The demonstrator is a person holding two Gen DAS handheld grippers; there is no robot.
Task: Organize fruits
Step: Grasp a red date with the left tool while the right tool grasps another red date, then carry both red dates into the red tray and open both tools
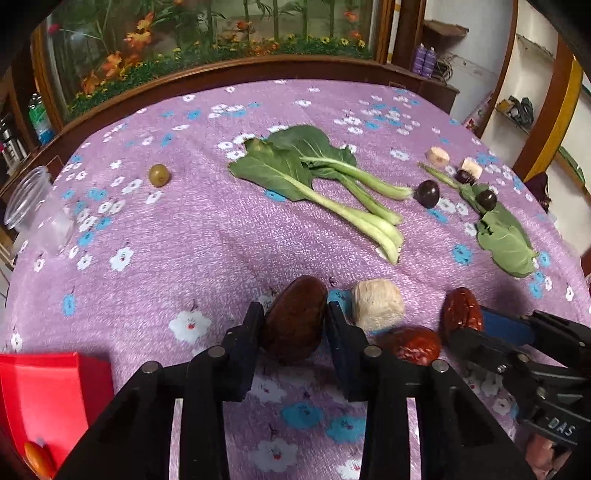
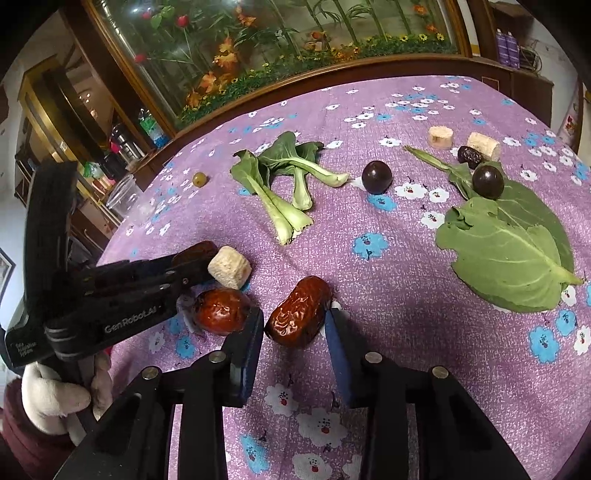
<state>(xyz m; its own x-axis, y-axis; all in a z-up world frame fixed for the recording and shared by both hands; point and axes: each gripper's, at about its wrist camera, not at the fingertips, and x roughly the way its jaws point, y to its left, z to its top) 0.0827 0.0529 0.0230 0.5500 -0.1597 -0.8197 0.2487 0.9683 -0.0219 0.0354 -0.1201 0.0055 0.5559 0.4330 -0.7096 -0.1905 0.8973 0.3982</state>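
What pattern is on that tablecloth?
The tablecloth is purple, scattered with small white and blue flowers. The right wrist view shows it best.

Home — floral tablecloth, glass flower cabinet, cluttered shelves

Left claw clamped shut; right claw likewise.
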